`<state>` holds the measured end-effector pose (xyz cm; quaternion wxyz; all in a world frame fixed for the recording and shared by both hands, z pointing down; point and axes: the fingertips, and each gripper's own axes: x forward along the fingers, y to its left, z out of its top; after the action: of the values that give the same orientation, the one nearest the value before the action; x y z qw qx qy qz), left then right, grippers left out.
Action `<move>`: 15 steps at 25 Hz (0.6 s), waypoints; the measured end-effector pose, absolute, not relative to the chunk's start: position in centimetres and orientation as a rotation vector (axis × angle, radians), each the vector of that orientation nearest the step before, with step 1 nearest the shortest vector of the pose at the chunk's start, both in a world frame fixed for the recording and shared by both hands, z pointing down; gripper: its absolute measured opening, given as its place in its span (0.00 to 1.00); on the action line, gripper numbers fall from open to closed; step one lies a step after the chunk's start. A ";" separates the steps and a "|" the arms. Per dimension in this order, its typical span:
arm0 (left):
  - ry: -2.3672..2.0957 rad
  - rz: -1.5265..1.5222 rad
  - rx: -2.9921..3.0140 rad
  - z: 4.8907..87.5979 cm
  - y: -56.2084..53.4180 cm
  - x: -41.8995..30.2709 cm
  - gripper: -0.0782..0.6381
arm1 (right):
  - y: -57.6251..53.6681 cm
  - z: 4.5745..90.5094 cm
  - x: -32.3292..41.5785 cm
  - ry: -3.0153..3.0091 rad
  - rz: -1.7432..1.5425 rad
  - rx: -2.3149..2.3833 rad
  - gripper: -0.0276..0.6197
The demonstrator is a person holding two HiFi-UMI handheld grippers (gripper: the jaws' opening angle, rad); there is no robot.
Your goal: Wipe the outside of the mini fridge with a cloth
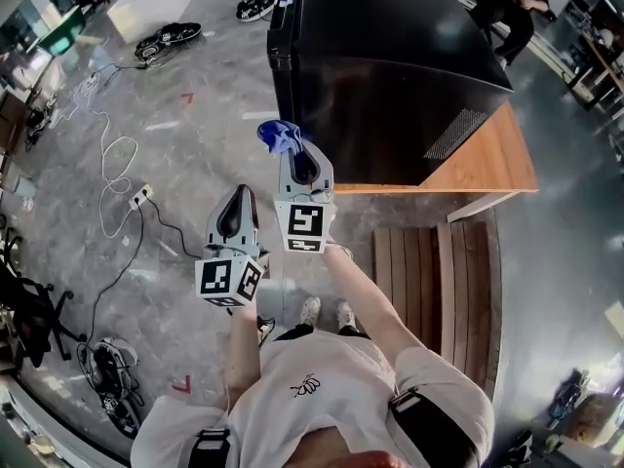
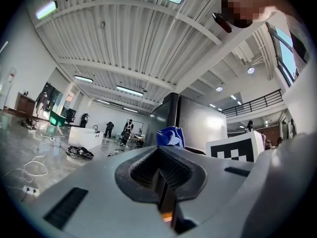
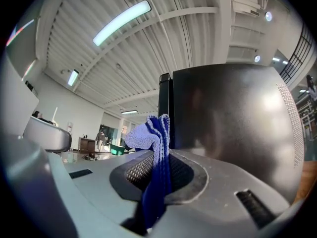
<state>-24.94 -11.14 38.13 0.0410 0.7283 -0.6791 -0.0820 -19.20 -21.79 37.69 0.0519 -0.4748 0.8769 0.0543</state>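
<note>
**Cloth held at fridge corner; left gripper idle**

Right gripper [image 1: 293, 152]: the jaws are closed on a blue cloth [image 1: 280, 136]. In the right gripper view the cloth [image 3: 151, 150] runs down between the two ribbed pads and bunches up above the tips.

The black mini fridge [image 1: 390, 57] stands on a wooden table [image 1: 492, 159]. The cloth sits just beside the fridge's near vertical corner. No view confirms contact with the panel. In the right gripper view the fridge's [image 3: 223, 113] side panel fills the area directly ahead of the jaws.

Left gripper [image 1: 238, 195]: held lower and to the left, well clear of the fridge. In its own view the jaws are pressed together with nothing between them.

A slatted wooden bench [image 1: 439, 281] lies below the table. Loose cables [image 1: 112, 164] cross the grey floor to the left.
</note>
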 end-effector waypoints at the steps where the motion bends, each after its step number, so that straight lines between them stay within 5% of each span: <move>1: -2.075 -0.248 2.229 38.3 -11.2 -25.0 0.12 | -22.0 37.8 -19.3 2.673 0.177 -1.452 0.14; 15: -2.020 -0.238 2.272 38.5 -12.5 -23.1 0.12 | -22.7 37.6 -15.6 2.632 0.278 -1.541 0.14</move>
<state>-23.07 -12.50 38.51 0.0461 0.7443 -0.6617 -0.0778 -15.59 -22.75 37.57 0.0397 -0.5028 0.8587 0.0907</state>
